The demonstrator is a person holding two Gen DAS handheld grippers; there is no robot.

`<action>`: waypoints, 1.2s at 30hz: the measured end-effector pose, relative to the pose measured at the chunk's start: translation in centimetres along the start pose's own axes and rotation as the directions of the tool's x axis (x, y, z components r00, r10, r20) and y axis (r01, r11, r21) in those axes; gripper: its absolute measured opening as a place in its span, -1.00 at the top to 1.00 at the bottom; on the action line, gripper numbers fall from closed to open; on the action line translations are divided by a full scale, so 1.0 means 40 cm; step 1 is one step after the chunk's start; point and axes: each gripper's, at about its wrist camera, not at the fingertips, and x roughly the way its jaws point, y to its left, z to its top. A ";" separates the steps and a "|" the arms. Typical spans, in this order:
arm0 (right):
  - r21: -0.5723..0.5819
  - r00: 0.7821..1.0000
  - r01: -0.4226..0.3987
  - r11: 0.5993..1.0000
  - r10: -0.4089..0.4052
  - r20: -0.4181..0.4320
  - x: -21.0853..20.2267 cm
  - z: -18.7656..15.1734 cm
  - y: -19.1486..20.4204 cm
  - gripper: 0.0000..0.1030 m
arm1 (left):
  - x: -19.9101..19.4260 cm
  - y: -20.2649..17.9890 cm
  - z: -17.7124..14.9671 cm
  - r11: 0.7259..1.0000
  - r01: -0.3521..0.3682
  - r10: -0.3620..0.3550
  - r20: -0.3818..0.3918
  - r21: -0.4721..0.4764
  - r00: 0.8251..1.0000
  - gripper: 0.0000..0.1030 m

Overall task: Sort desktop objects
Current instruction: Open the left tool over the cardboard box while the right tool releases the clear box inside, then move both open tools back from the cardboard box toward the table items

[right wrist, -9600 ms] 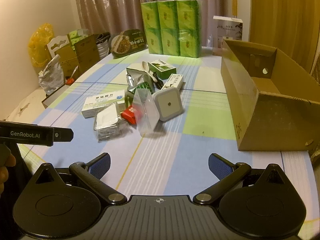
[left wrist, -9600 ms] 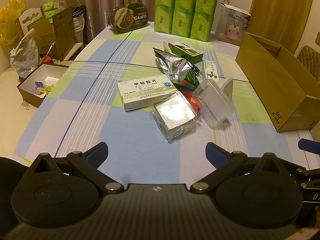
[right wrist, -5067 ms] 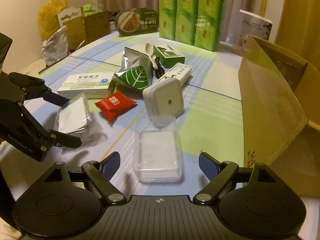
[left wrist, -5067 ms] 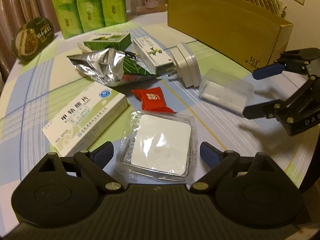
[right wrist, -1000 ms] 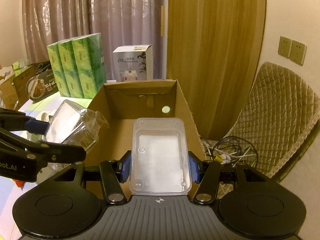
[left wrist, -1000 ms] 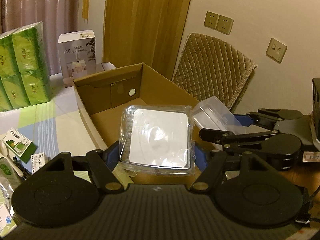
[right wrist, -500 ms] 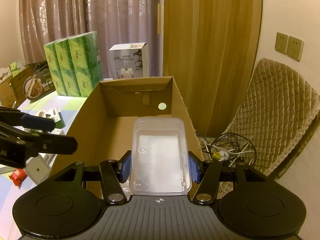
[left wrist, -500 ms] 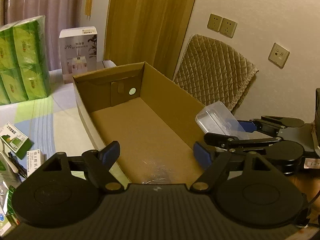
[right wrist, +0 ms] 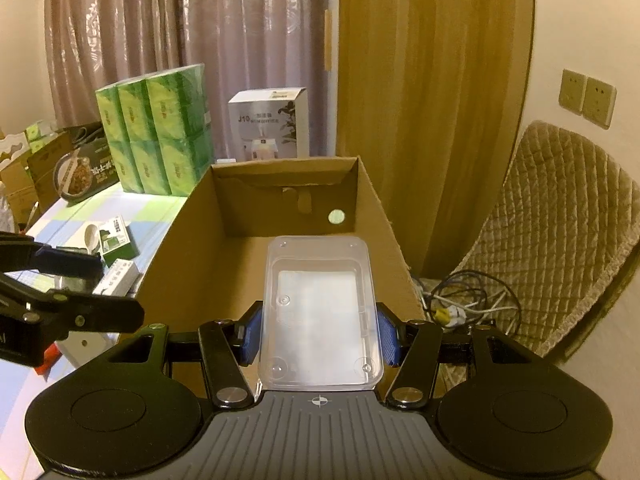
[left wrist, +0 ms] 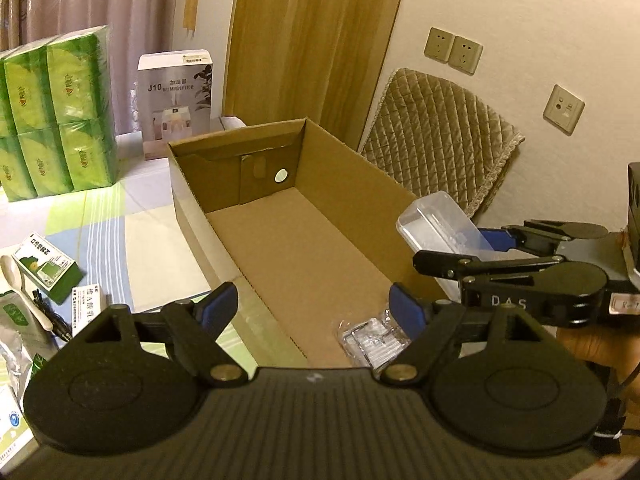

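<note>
You are at a table [left wrist: 104,240] spread with a cloth of blue, green and white checks, in a room with pinkish-grey curtains [right wrist: 180,40], a wooden door [left wrist: 312,40] and a cream wall carrying socket plates [left wrist: 454,54]. A chair with a quilted beige cover [left wrist: 436,152] stands against that wall, and a tangle of cables [right wrist: 460,300] lies on the floor beside it.

The long open cardboard box [left wrist: 304,248] sits at the table's edge, its far end wall pierced by a round hole. Behind it stand a stack of green tissue packs [left wrist: 52,112] and a white humidifier carton [left wrist: 176,100]. A round tin [right wrist: 86,172] leans further back along the table.

Your left gripper [left wrist: 316,306] hangs over the near end of the box, its jaws opening with nothing between them. The clear blister pack [left wrist: 368,340] lies on the box floor at the near end, just under the right-hand blue pad [left wrist: 406,312].

Your right gripper [right wrist: 320,334] is pinching the clear plastic case [right wrist: 320,312] by its long sides, holding it above the box interior; from the left camera the case juts out over the box's right wall. Part of your hand [left wrist: 592,344] shows beneath that gripper.

Left on the cloth beside the box are a small green box [left wrist: 46,268], a white carton [left wrist: 88,304], a white spoon [left wrist: 22,284], a silver pouch, partly cut off by the frame edge, and a small red packet [right wrist: 46,360] near the left gripper's fingers.
</note>
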 end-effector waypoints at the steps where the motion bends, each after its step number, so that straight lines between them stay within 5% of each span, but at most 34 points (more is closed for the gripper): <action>1: -0.001 1.000 0.000 1.000 0.000 0.007 0.001 0.000 0.000 -0.05 | -0.001 0.001 -0.001 1.000 -0.001 0.001 0.000 -0.003 1.000 -0.56; 4: 0.022 1.000 0.010 1.000 -0.011 0.009 0.007 0.000 -0.008 -0.32 | -0.005 0.006 -0.005 1.000 -0.003 0.003 0.003 -0.011 1.000 -0.56; 29: 0.076 0.999 0.015 0.997 -0.013 -0.030 -0.095 -0.077 0.067 -0.64 | -0.129 0.060 -0.091 0.994 -0.055 0.057 0.017 -0.089 0.998 -0.62; 36: 0.035 0.999 0.003 0.999 -0.002 -0.035 -0.111 -0.086 0.118 -0.88 | -0.172 0.089 -0.128 0.990 -0.076 0.078 0.016 -0.120 0.997 -0.66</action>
